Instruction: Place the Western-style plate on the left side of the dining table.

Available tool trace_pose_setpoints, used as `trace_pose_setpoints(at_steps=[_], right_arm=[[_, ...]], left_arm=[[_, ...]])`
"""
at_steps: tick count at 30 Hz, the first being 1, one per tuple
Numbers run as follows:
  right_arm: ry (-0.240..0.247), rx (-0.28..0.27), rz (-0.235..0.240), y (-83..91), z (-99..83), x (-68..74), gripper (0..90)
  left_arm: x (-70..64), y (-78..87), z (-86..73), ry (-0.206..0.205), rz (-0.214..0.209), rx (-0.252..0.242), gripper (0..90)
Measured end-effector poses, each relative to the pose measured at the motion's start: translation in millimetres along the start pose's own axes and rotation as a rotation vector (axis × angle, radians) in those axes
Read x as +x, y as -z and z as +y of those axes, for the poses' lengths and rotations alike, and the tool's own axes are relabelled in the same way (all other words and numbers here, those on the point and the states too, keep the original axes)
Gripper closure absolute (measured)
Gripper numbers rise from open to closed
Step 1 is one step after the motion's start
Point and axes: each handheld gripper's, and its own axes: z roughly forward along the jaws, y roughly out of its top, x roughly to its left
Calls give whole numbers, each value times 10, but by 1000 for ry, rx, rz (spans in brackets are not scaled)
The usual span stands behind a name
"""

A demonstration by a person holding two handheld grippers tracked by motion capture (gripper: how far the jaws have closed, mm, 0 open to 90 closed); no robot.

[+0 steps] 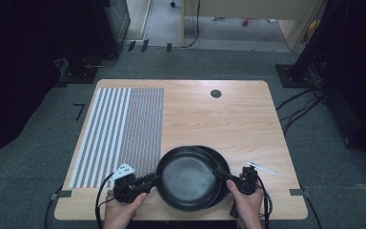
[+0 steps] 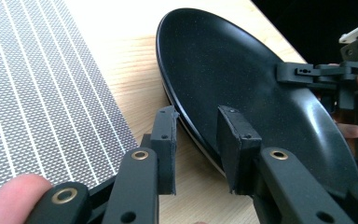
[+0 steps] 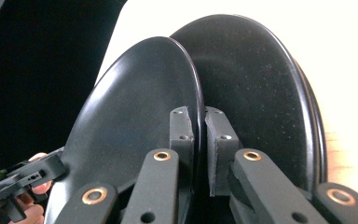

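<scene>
Two black plates are seen at the near edge of the table, stacked with an offset: the upper plate lies toward the person's left, and the lower plate shows as a crescent past its right and far rim. To the left of the stack a striped placemat is spread on the wood, and a small white pen-like object lies just right of the plates.

The right tool is clenched on the right rim of the upper plate; in the right gripper view the two pads are seen pressed to either side of that thin edge, with the lower plate lying beyond it. The left tool is held released at the opposite, left rim: in the left gripper view its jaws stand apart, one outside the rim and one over the plate's inner face, not yet closed on it.

The coming move is judged to turn on this opposition. The upper plate lies between the two tools, along a line running left to right across the table, so a lift off the lower plate would be balanced only once the left rim is also gripped. The left tool is already placed for that; closing appears to be what remains.
</scene>
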Motion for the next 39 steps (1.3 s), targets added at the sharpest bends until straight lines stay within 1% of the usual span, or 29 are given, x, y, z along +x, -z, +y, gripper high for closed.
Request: trace_pose_setpoints(at_steps=[1, 3, 4, 5, 6, 7, 8, 9, 10, 11, 12, 13, 14, 15, 17, 18, 19, 20, 21, 22, 23, 25, 26, 28, 30, 32, 33, 35, 39], right_arm=[[-21, -6, 1, -8, -5, -14, 846], [-58, -9, 5, -14, -15, -30, 851], [-70, -13, 4, -14, -19, -32, 852], [-74, -23, -1, -9, -22, -30, 853], [-81, -34, -7, 4, -20, -26, 855], [-84, -47, -11, 18, -12, -25, 857], [-85, -43, -11, 23, -2, -14, 857], [-77, -35, -8, 10, -1, 4, 857], [-77, -35, -8, 10, -1, 4, 857], [-63, -15, -3, -31, -15, 39, 856], [-72, -11, -6, -38, -17, 42, 856], [-75, -9, -8, -38, -16, 43, 856], [-75, -9, -8, -38, -16, 43, 856], [-89, -2, -5, -34, -22, 19, 854], [-98, -5, -1, -34, -39, -13, 854], [-101, -4, -1, -34, -37, -24, 854], [-100, -4, 1, -36, -33, -28, 854], [-94, -9, 0, -37, -32, -24, 853], [-87, -13, -6, -39, -34, -14, 851], [-87, -13, -6, -39, -34, -14, 851], [-70, -23, -13, -41, -41, -3, 849], [-60, -28, -18, -39, -46, 5, 848], [-53, -33, -21, -39, -50, 11, 847], [-51, -35, -25, -39, -54, 19, 846], [-50, -39, -22, -36, -57, 19, 848], [-49, -43, -16, -28, -59, 22, 851], [-50, -47, -11, -24, -59, 21, 853], [-52, -46, -9, -23, -56, 20, 853], [-66, -43, 0, -29, -54, 4, 855]], left_arm=[[3, 2, -3, 12, -4, -5, 698], [-4, 5, -5, 13, -3, -13, 703], [-9, 17, -6, 14, 1, -31, 712], [-22, 47, 5, 13, 2, -48, 770], [-22, 47, 5, 13, 2, -48, 842], [-72, 61, 35, 12, -131, -50, 900], [-140, -1, 33, 7, -242, -7, 900], [-269, -79, -1, -60, -212, 30, 899], [-269, -79, -1, -60, -212, 30, 867], [-471, -213, -95, -174, -91, 61, 821], [-496, -231, -104, -173, -118, 72, 786], [-512, -204, -90, -173, -147, 55, 751], [-512, -204, -90, -173, -147, 55, 725], [-468, -78, -14, -183, -95, -6, 709], [-323, 64, 73, -127, -38, -75, 670], [-243, 110, 97, -104, 14, -99, 651], [-161, 134, 107, -82, 63, -105, 632], [-78, 135, 106, -48, 83, -99, 611], [-4, 119, 98, -3, 74, -86, 590], [-4, 119, 98, -3, 74, -86, 575], [77, 49, 59, 58, 36, -50, 566], [80, -28, 21, 84, 14, -28, 549], [70, -56, 9, 88, 3, -21, 548], [42, -90, 1, 77, 1, -12, 560], [13, -95, 0, 61, -1, -16, 612], [-2, -96, 0, 54, 7, -14, 639], [-12, -95, -7, 41, 29, -13, 658], [6, -95, -10, 53, 20, -15, 685], [8, -98, -14, 64, 16, -14, 688]])
